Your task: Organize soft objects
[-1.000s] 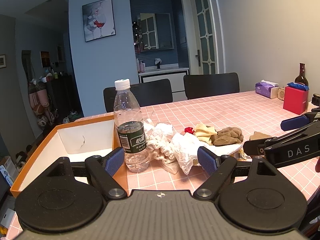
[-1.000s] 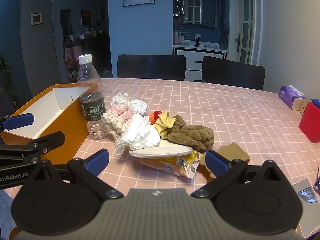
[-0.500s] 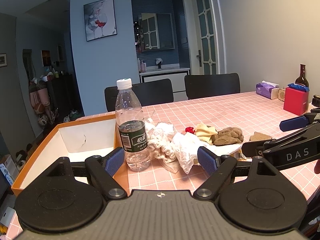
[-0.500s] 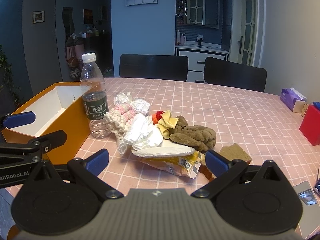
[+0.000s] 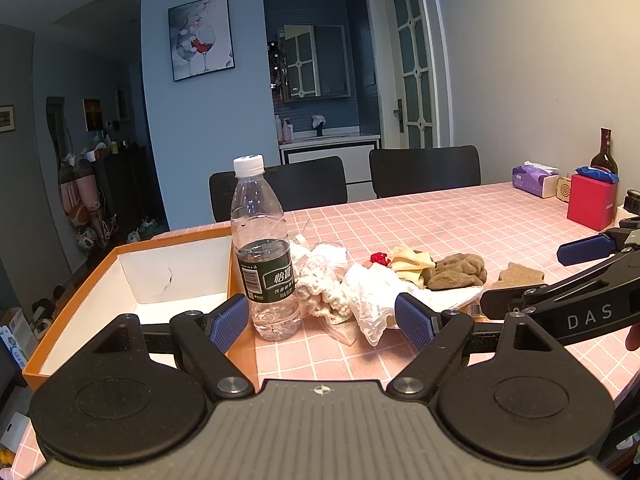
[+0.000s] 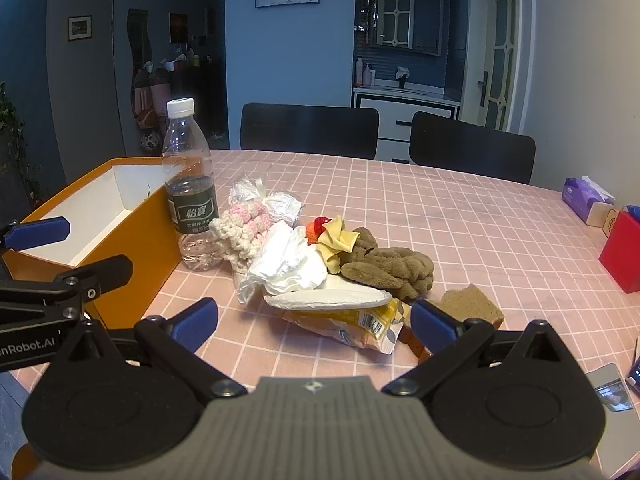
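Both views crept nearer; left gripper (image 5: pixel 322 322) and "DAS"-marked right gripper (image 6: pixel 314 320) fingers apart, empty.

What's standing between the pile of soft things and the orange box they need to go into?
An upright water bottle stands beside the orange box wall, between it and the pink-and-cream crochet piece at the pile's near edge. Both the left gripper and right gripper are open and empty.
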`<move>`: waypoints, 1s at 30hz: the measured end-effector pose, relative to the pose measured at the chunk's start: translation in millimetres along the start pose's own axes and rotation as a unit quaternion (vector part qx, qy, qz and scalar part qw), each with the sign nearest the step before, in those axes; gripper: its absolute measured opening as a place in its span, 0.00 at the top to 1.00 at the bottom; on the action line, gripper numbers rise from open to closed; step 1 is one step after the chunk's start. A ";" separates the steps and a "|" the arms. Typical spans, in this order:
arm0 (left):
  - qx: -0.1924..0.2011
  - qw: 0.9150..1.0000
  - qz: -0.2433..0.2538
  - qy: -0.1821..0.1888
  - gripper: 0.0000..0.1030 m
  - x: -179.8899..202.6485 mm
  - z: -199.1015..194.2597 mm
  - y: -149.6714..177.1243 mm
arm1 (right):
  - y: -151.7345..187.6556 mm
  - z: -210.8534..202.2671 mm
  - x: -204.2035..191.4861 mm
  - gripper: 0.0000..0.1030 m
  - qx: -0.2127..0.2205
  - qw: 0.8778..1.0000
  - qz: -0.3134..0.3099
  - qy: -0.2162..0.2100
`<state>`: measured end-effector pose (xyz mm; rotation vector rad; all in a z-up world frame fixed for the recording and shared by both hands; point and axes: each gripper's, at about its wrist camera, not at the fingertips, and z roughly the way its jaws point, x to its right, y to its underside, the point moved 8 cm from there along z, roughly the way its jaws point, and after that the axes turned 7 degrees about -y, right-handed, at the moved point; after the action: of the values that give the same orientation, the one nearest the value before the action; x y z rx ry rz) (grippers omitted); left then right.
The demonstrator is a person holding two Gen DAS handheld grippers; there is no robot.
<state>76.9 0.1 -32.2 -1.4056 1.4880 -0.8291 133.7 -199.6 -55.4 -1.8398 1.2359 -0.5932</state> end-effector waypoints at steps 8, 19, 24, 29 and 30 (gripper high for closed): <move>-0.001 1.000 0.000 0.002 0.06 0.5 -1.0 1.5 | 0.4 0.1 0.3 0.02 -0.003 1.000 -0.002 0.002; -0.003 1.000 -0.001 0.003 0.06 1.2 -1.1 1.7 | 0.8 1.6 -0.5 0.02 -0.008 1.000 -0.006 0.005; -0.003 1.000 -0.001 0.004 0.06 1.7 -1.2 1.9 | 1.5 1.5 -1.5 0.02 -0.009 1.000 -0.009 0.007; -0.005 1.000 -0.001 0.005 0.06 3.0 0.7 3.3 | 2.0 1.6 -1.2 0.02 -0.010 1.000 -0.008 0.008; -0.005 1.000 -0.001 0.005 0.06 2.6 0.7 3.2 | 2.1 1.5 -1.2 0.02 -0.010 1.000 -0.008 0.008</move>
<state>76.5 -2.0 -35.8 -1.4125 1.4998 -0.8333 133.3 -198.4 -57.9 -1.8657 1.2423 -0.6074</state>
